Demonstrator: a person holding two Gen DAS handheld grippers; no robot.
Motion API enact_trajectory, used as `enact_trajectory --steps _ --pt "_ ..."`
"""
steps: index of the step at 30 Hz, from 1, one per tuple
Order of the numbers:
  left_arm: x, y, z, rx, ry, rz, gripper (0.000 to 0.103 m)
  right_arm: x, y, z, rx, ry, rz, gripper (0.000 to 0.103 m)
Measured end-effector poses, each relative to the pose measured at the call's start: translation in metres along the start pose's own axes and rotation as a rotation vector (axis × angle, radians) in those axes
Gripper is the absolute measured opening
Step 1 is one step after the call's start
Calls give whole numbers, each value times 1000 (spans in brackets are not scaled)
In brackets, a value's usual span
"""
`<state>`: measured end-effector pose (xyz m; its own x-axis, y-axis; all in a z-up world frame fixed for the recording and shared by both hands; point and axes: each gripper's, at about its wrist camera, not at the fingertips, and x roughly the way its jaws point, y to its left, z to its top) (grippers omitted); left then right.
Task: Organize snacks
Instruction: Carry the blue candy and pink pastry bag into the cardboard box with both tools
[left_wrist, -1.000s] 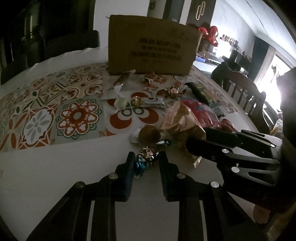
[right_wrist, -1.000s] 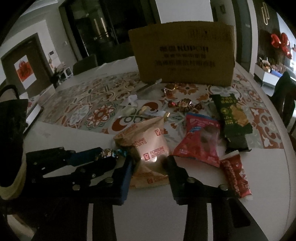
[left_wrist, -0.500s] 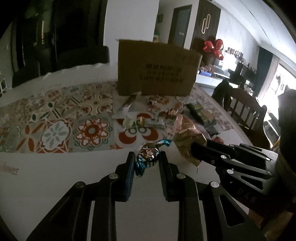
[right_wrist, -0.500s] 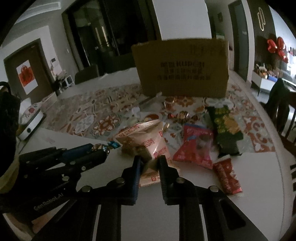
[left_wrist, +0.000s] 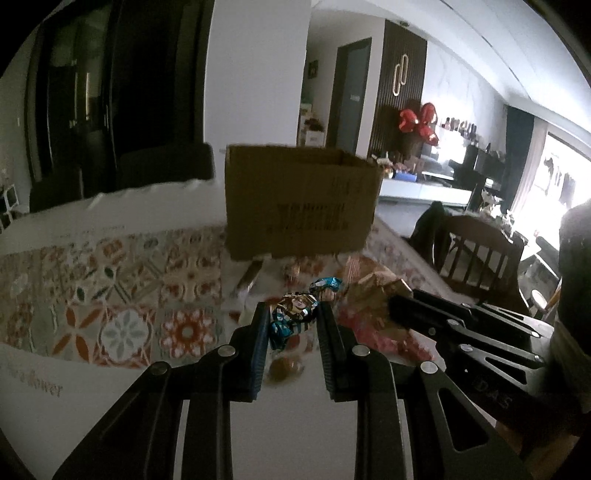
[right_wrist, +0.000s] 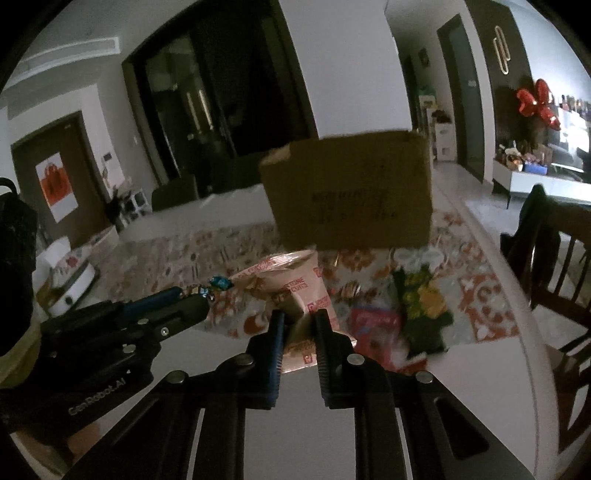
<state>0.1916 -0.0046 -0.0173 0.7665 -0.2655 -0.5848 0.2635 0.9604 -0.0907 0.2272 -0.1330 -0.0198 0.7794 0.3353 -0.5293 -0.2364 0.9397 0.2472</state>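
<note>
My left gripper (left_wrist: 293, 314) is shut on a foil-wrapped candy (left_wrist: 295, 312) with blue twisted ends, held above the table. In the right wrist view that left gripper (right_wrist: 201, 295) shows at the left with the candy (right_wrist: 218, 284) at its tip. My right gripper (right_wrist: 299, 321) has its jaws closing on the lower edge of a pale fortune biscuits bag (right_wrist: 295, 288), pads pressing on it, and the bag hangs off the table. An open cardboard box (left_wrist: 299, 199) (right_wrist: 351, 195) stands upright beyond both grippers.
A red snack bag (right_wrist: 373, 325) and a green one (right_wrist: 424, 302) lie on the patterned mat (left_wrist: 122, 288). A small round wrapped sweet (left_wrist: 284, 365) rests below the left fingers. A wooden chair (right_wrist: 554, 258) stands at the table's right edge.
Both grippers rose off the table with their snacks, tilting toward the box. The right jaws narrowed onto the biscuits bag and lifted it. The left stayed shut on the candy.
</note>
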Motion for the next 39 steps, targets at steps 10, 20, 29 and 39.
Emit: enact_trajectory --steps 10,20,29,39 --pt "-1 -8 36 16 -66 11 26 -9 -7 27 20 -87 -12 9" --pt "5 -12 71 19 -118 23 26 -11 -23 60 47 -173 -49 6" --pt "25 -11 115 3 -129 19 26 -9 -31 109 29 -253 -75 5" --pt "54 -13 163 25 -141 51 26 12 -40 152 0 -272 -99 5"
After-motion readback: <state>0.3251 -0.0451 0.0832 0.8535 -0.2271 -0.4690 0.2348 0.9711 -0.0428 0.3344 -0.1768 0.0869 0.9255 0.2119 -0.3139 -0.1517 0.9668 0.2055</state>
